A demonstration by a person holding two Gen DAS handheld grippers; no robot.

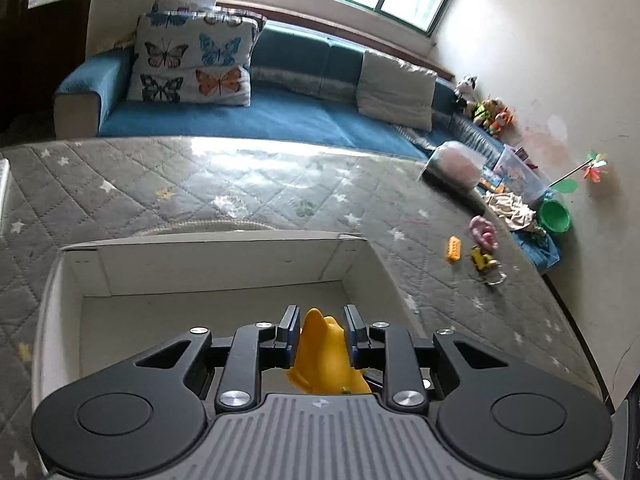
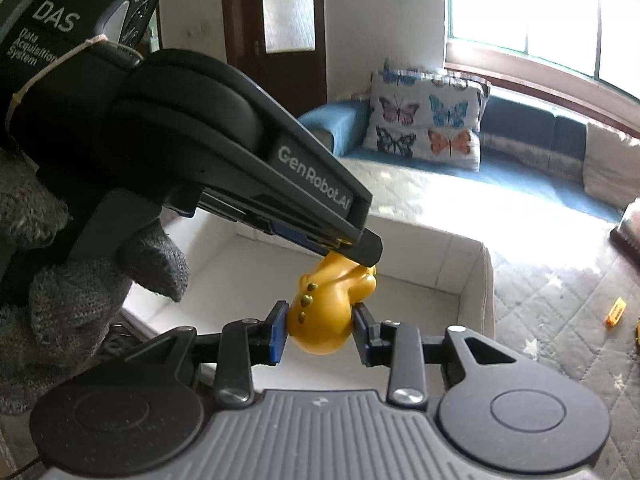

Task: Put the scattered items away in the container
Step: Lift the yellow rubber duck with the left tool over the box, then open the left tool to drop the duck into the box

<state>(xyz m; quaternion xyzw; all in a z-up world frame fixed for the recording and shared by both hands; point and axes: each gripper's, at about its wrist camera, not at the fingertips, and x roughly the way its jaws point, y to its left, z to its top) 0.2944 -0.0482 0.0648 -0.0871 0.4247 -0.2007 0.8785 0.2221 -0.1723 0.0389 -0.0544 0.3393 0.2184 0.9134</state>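
Note:
A yellow plastic toy figure [image 2: 328, 308] hangs over the open white cardboard box [image 1: 360, 268]. My right gripper [image 2: 320, 330] is shut on its rounded lower part. My left gripper [image 1: 322, 330] is shut on its upper part [image 1: 324, 352]; the left gripper's body also shows in the right wrist view [image 2: 352, 248], coming in from the upper left, held by a grey-gloved hand. The box [image 2: 476, 276] looks empty inside where visible. On the quilted mat to the right lie an orange block [image 1: 454, 249], a small yellow toy vehicle [image 1: 482, 259] and a pink toy [image 1: 485, 231].
The box stands on a grey star-patterned quilted mat [image 1: 240, 188]. A blue sofa [image 1: 256, 116] with a butterfly cushion [image 1: 192, 68] runs behind. At the right wall are a green bowl [image 1: 554, 216], a clear bin [image 1: 520, 172], crumpled cloth [image 1: 508, 206] and plush toys [image 1: 490, 114].

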